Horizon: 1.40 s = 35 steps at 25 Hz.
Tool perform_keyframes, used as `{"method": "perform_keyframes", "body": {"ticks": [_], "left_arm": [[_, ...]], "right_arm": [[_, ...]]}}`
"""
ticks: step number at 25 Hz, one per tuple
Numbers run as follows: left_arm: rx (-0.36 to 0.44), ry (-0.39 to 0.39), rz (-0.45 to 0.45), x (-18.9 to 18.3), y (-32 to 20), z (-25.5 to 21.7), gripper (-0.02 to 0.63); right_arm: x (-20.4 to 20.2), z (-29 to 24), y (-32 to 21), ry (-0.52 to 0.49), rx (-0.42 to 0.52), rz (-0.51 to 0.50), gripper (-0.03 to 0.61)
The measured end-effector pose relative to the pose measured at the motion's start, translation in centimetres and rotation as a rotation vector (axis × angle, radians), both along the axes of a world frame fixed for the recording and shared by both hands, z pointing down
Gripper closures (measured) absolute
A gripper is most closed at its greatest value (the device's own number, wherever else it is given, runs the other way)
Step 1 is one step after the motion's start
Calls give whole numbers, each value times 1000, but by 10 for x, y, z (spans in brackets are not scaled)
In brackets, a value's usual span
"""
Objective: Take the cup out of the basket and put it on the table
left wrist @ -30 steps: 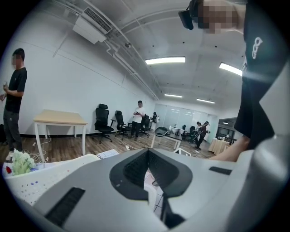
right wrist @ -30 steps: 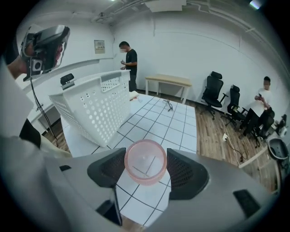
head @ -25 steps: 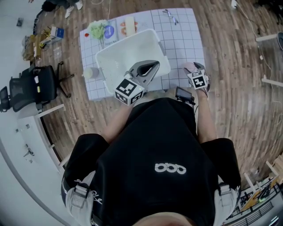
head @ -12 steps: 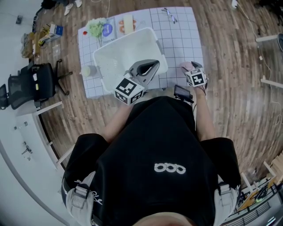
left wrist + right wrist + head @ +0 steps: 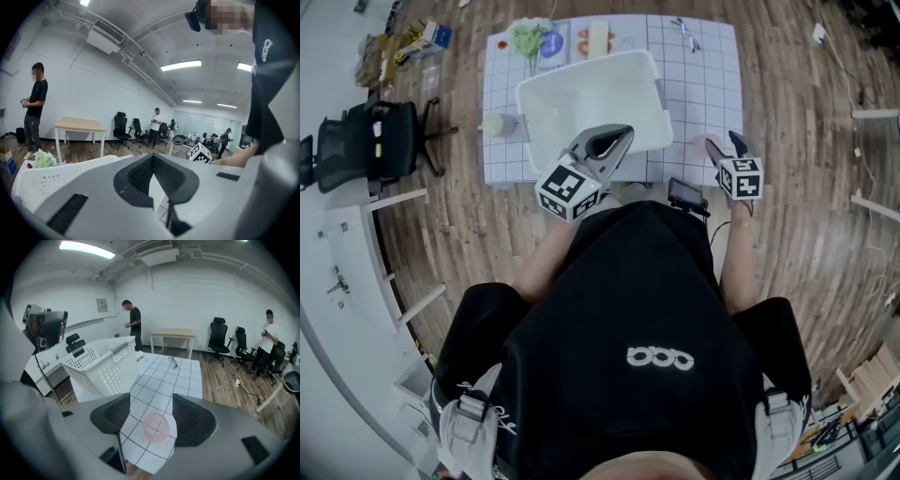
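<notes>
1. Standing on the table point(image 5: 703, 75), the cup point(image 5: 706, 143) is seen at 4 o'clock of the basket point(image 5: 525, 112).
2. The right tool point(image 5: 151, 404), jaws wide and empty, has been raised above it since earlier.
3. The left tool point(image 5: 153, 157) is held shut on nothing.

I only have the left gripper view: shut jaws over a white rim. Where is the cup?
Observer: The translucent pink plastic cup stands upright on the white gridded table, outside the white perforated plastic basket.
Operator: Does the right gripper hold it?
Observer: No. The right gripper hangs above it, jaws open, pads clear of it.
Operator: How close is the basket?
Observer: It sits to the cup's left, with bare table between them.
</notes>
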<state>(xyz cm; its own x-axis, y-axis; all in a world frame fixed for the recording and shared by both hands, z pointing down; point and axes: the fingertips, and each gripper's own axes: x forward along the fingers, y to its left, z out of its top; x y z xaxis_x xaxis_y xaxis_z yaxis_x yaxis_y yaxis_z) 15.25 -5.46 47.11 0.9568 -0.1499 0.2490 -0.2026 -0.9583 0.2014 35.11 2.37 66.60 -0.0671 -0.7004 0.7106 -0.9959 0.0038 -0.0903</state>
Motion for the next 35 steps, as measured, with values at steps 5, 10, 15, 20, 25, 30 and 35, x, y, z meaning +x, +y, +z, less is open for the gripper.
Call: {"method": "perform_keyframes", "body": {"ticks": [5, 10, 15, 20, 25, 30, 35], "left_arm": [[14, 24, -92, -44, 4, -8, 606], [21, 41, -190, -96, 27, -15, 606], [-6, 63, -290, -146, 67, -9, 604], [-23, 81, -354, -183, 107, -1, 606], [-24, 92, -383, -204, 137, 5, 606], [-11, 95, -397, -218, 158, 5, 606], [4, 93, -414, -233, 166, 1, 606]], "right_arm": [[-39, -77, -14, 23, 171, -44, 365], [-94, -135, -21, 52, 301, -151, 513], [-160, -161, 10, 15, 351, -279, 540], [-205, -166, 58, -6, 348, -356, 543], [-231, -160, 96, -22, 349, -387, 543], [-241, -155, 119, -36, 350, -376, 543], [-244, -154, 126, -40, 352, -366, 545]]}}
